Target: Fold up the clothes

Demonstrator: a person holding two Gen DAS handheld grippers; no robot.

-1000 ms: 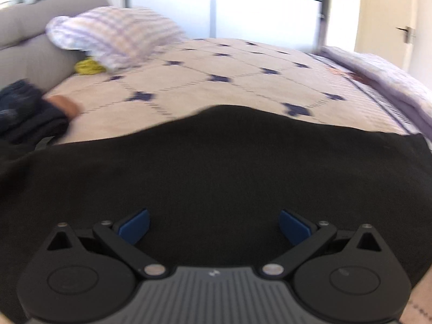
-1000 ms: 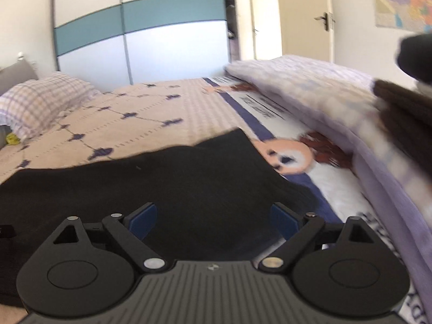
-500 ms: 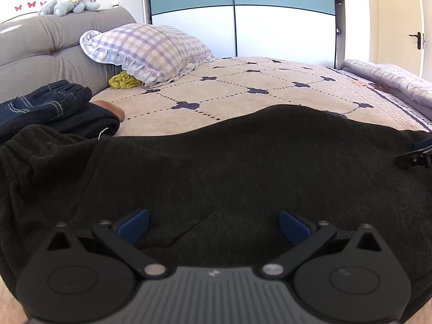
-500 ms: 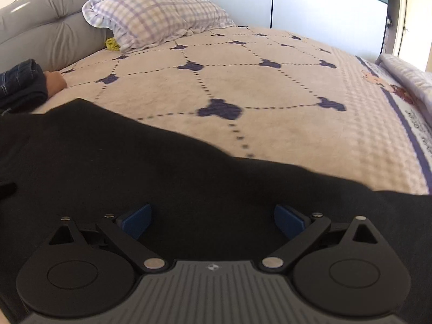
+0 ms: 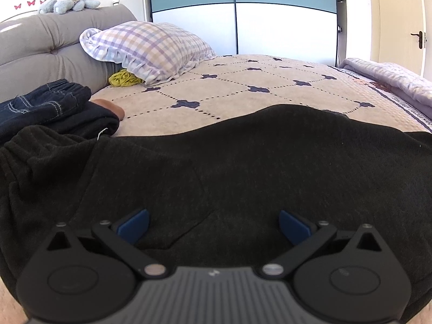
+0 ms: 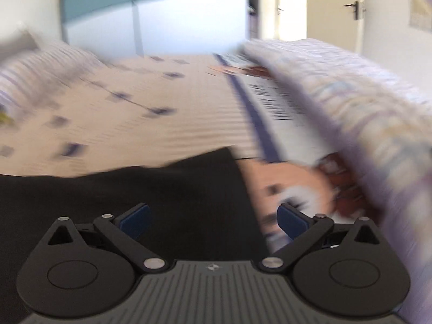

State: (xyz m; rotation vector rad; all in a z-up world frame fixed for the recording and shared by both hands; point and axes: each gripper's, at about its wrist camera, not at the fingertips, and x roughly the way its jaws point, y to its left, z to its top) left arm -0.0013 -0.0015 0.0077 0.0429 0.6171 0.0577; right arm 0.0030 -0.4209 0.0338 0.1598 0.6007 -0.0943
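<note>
**Claws released, right one swung to the garment's far corner**

Both claws are seen with their blue pads spread wide and nothing pinched between them. The left claw is held low over the black garment, which is spread flat across the near part of the bed; its view is sharp and matches the one half a second earlier, so this hand is judged to be at rest. The right claw is different: its jaws are opening to their widest, and its picture is heavily smeared. Half a second earlier it was looking at the checked pillow and the headboard side; now it is turned toward the folded purple blanket and the garment's right-hand corner, whose edge runs down between the spread pads.

The garment is thus let go and laid out, with its gathered waistband beside the already stacked dark clothes. A fresh hold at the right corner is judged to be the step in hand; no fold of this piece is visible yet.
</note>
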